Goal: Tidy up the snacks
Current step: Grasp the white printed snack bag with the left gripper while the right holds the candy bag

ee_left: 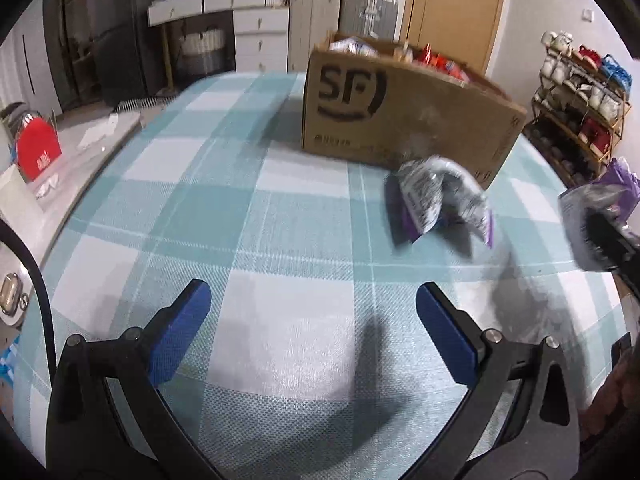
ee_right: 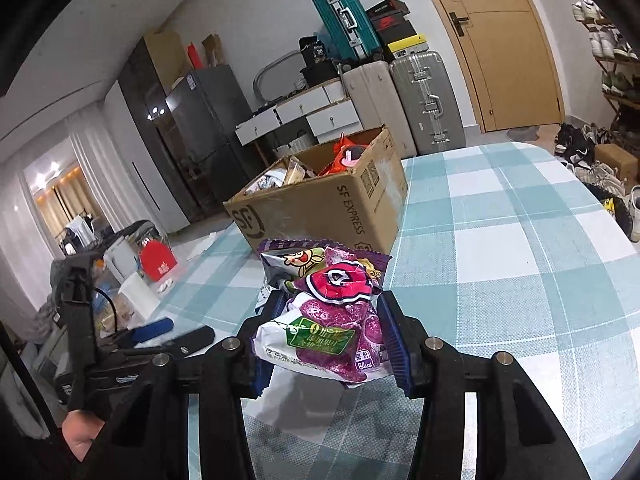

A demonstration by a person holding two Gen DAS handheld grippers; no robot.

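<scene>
A brown SF cardboard box (ee_left: 400, 120) with several snack packs inside stands on the checked table; it also shows in the right wrist view (ee_right: 320, 204). My right gripper (ee_right: 328, 320) is shut on a purple and white snack pack (ee_right: 332, 336), held above the table short of the box. A second purple pack (ee_right: 296, 260) lies behind it. In the left wrist view, a blurred grey and purple snack pack (ee_left: 440, 196) lies in front of the box. My left gripper (ee_left: 312, 320) is open and empty over the cloth. The right gripper (ee_left: 604, 236) enters at the right edge.
The teal checked tablecloth (ee_left: 240, 208) covers the table. A side counter with a red box (ee_left: 38, 148) lies to the left. Suitcases (ee_right: 424, 100), drawers and a door stand behind the table. A shoe rack (ee_left: 580, 112) stands at the right.
</scene>
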